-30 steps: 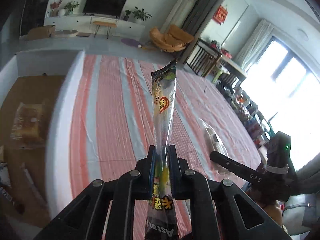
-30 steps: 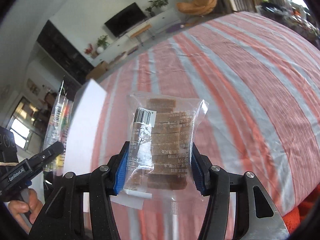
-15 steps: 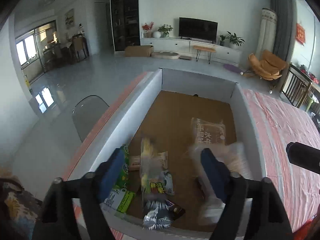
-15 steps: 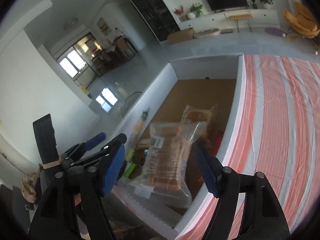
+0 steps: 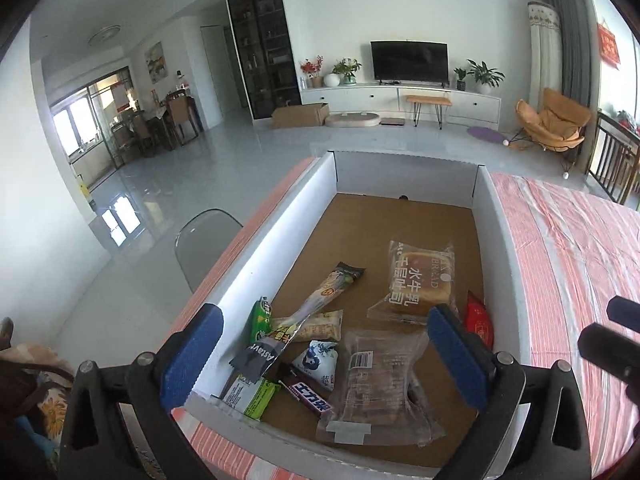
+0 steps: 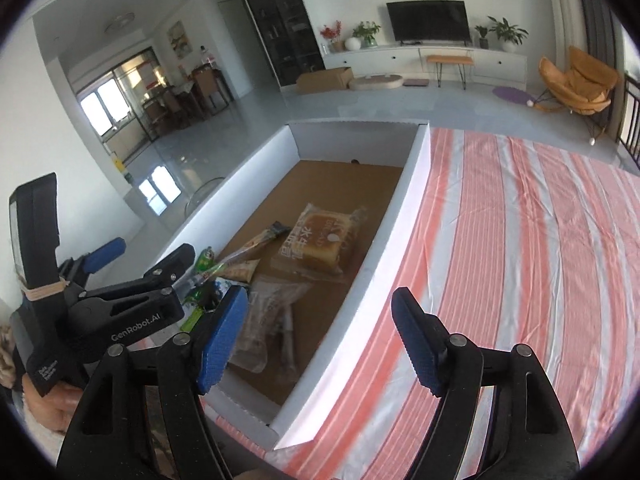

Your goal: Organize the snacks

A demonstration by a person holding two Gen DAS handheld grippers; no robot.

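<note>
A white-walled box (image 5: pixel 494 216) with a brown floor is seen on the striped surface (image 6: pixel 520 240), its left wall running along the surface edge, beyond which only the room floor lies. The far half of the box floor is bare, and the surface to the right of the box is free. The snacks are gathered at the near end: a long stick pack (image 5: pixel 316 304) lies slanted over a green pack (image 5: pixel 260 320), a bread pack (image 5: pixel 420 280) lies further in, and a clear toast bag (image 5: pixel 380 380) lies nearest, beside a red pack (image 5: pixel 478 320) at the right wall. The left tongs (image 5: pixel 324 352) are held above this pile, opening wide, with nothing between them. The right tongs (image 6: pixel 320 336) are opening too and are empty, over the right wall of the box. Only in the left view are the small packs near the front wall shown clearly; only in the right view are the body of the left tool and a hand (image 6: pixel 52 404) under it seen. One second ago the stick pack was clamped in the left tongs and the toast bag in the right tongs; both now lie in the box.
</note>
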